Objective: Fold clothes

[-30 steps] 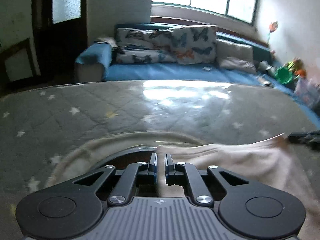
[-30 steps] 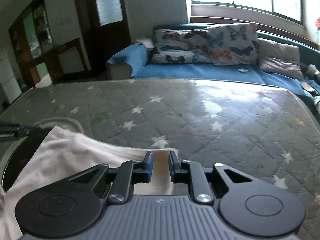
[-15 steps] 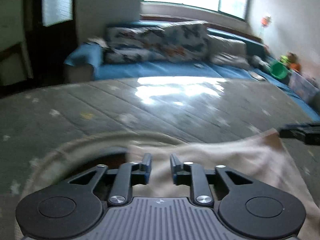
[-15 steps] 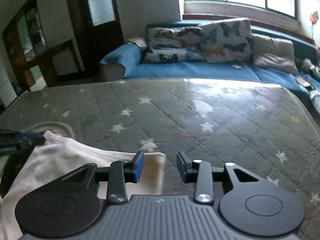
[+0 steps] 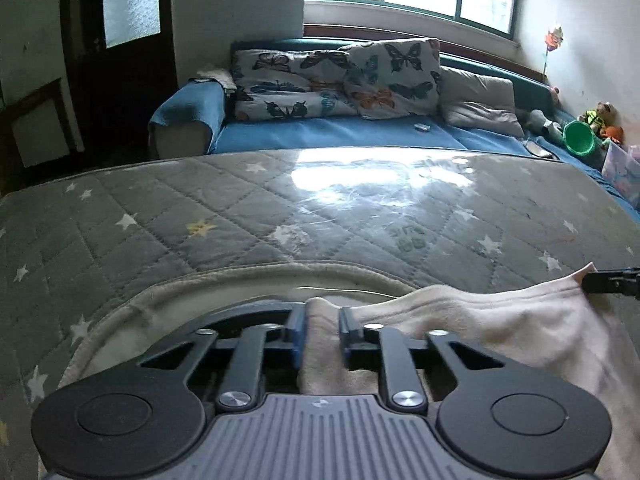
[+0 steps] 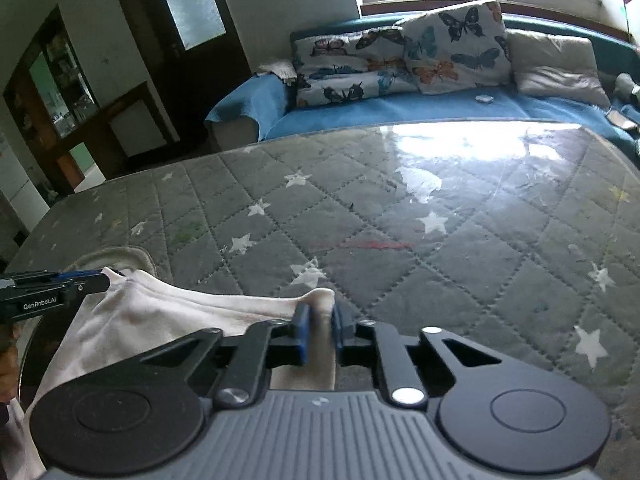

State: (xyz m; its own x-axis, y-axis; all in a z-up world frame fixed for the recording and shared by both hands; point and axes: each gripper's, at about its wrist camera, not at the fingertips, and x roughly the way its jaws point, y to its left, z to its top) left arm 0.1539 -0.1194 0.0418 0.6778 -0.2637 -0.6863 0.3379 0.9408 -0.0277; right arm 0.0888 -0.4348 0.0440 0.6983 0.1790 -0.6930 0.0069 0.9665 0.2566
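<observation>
A pale pink garment lies at the near edge of a grey quilted, star-patterned surface. My left gripper has its jaws closing on one top corner, the cloth bunched between the blue pads. In the right wrist view the same garment stretches leftward from my right gripper, whose jaws are closing on the other top corner. Each gripper shows in the other's view: the right gripper at the cloth's far right tip, the left gripper at its left tip. The upper hem sags slightly between them.
A round beige-rimmed pad with a dark middle lies partly under the garment. Beyond the quilted surface stands a blue sofa with butterfly cushions. A dark door is at the left; toys and a green bucket are at the far right.
Both grippers opened half a second ago and have closed again on the garment's corners, each now holding more cloth. Both views shifted slightly.
</observation>
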